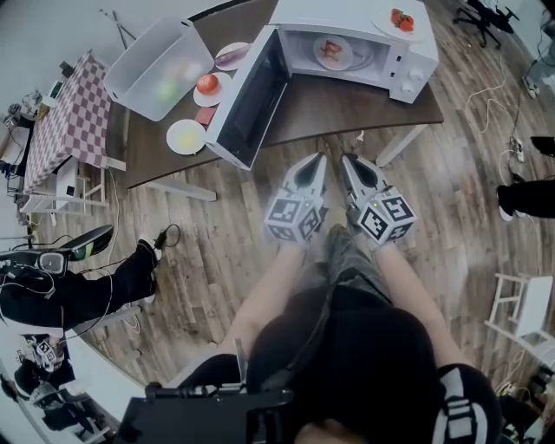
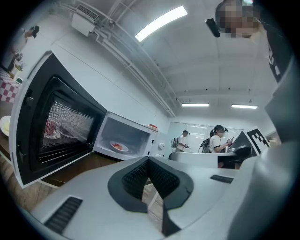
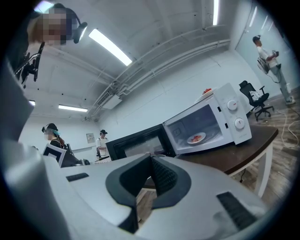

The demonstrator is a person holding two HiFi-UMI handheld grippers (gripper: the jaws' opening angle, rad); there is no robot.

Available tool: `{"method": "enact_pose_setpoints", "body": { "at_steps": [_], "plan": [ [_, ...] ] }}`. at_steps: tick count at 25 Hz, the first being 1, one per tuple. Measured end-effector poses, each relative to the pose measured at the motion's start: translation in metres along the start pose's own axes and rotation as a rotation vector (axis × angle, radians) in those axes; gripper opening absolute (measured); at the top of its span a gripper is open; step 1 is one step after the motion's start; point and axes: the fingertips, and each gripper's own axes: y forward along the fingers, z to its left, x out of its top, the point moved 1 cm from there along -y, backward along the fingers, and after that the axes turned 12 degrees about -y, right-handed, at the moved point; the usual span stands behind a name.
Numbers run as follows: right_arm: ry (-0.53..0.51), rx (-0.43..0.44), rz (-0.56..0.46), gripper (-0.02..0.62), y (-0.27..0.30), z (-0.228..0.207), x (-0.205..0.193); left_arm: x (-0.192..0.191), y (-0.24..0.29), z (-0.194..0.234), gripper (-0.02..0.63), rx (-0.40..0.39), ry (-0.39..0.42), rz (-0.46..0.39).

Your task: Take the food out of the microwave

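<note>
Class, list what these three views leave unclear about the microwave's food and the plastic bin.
- Food on the plate inside the microwave: too small in every view to name.
- Plastic bin contents: head view, blurred by its cloudy wall.
- Microwave dial markings: too small in all views.

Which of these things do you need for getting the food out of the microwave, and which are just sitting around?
For the job: microwave, its open door, plate of food inside, left gripper and right gripper, both shut and empty.

Just lying about: plate on top of the microwave, clear bin, red fruit, yellow plate.
</note>
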Motion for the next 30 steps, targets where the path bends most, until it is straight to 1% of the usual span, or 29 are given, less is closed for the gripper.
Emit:
{"method": "enact_pose_setpoints", "body": {
  "at_steps": [6, 14, 23, 30],
  "plan": [
    [-0.036, 0.018, 0.02, 0.002, 0.02, -0.012, 0.001, 0.007, 0.02, 0.012, 0.0, 0.006, 0.001, -0.003],
    [-0.034, 0.044, 0.037, 0.003, 0.055, -0.032, 0.004, 0.018, 0.052, 0.03, 0.0, 0.009, 0.0, 0.0],
    [-0.02, 0.041, 0.056, 0.003, 0.09, -0.062, 0.004, 0.031, 0.09, 0.051, 0.0, 0.022, -0.006, -0.001],
    [-0.002, 0.046, 0.072, 0.003, 0.11, -0.087, 0.002, 0.03, 0.118, 0.062, 0.0, 0.032, -0.02, 0.006]
  ]
}}
